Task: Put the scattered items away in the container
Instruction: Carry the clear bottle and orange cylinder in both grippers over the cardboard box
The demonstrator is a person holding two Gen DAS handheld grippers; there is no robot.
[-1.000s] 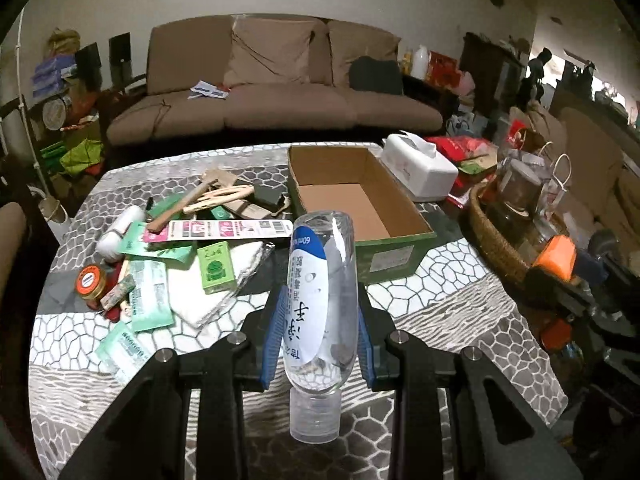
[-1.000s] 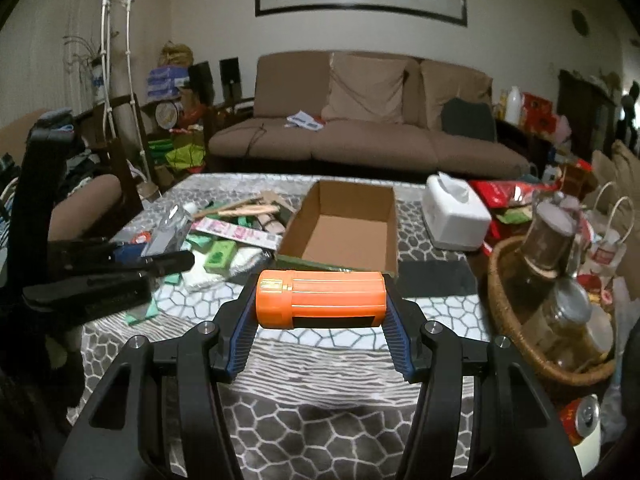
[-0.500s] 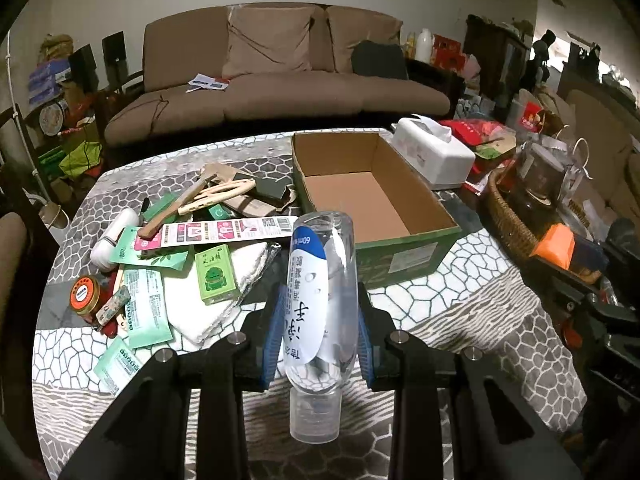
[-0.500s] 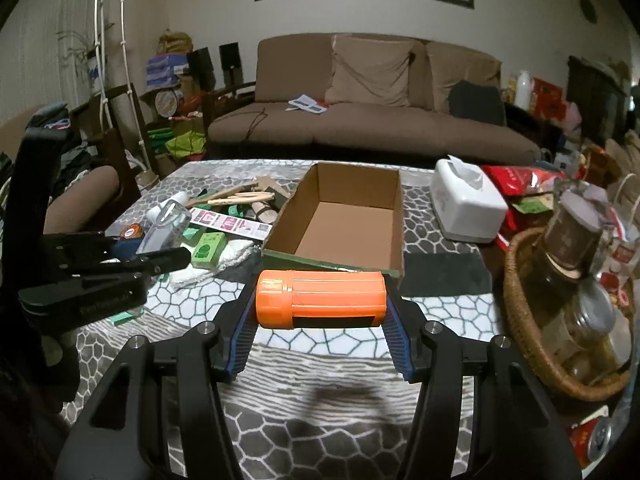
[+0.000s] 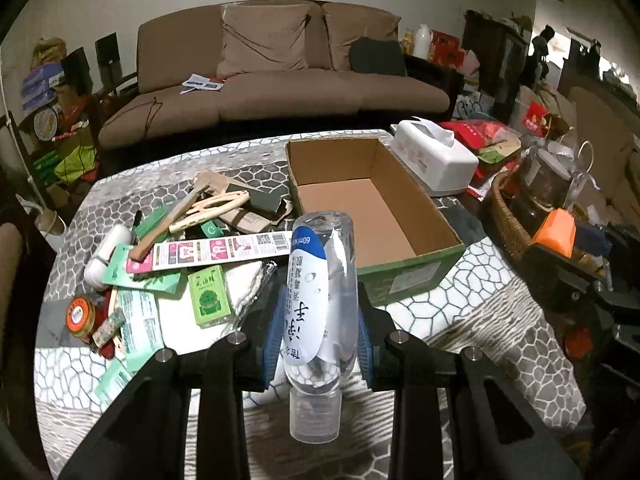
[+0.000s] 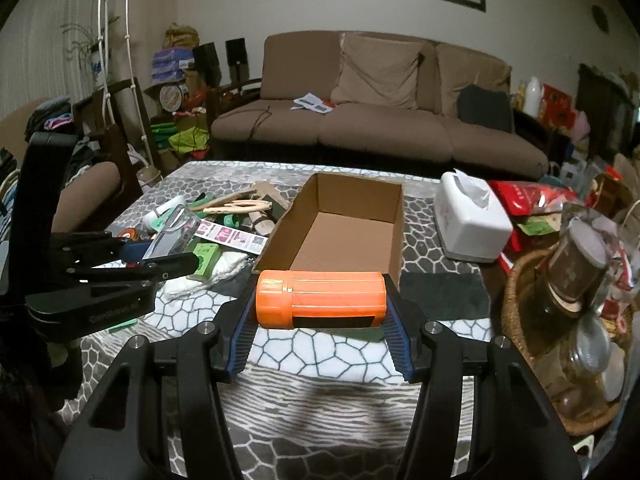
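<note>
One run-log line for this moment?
left tongs: clear bottle | right tongs: orange case | cardboard box: empty

One cardboard box (image 5: 372, 200), one clear bottle (image 5: 324, 292), one orange case (image 6: 321, 298) — two tongs.

My clear bottle (image 5: 322, 304), blue-white label; my orange case (image 6: 321, 299); brown box (image 5: 362, 196), green outside; grey honeycomb-patterned cloth (image 6: 320, 360).

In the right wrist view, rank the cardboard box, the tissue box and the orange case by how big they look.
1. cardboard box, clearly largest.
2 and 3. orange case and tissue box look alike; the case is held in the right gripper, close to the camera, so their order is unsure.
</note>
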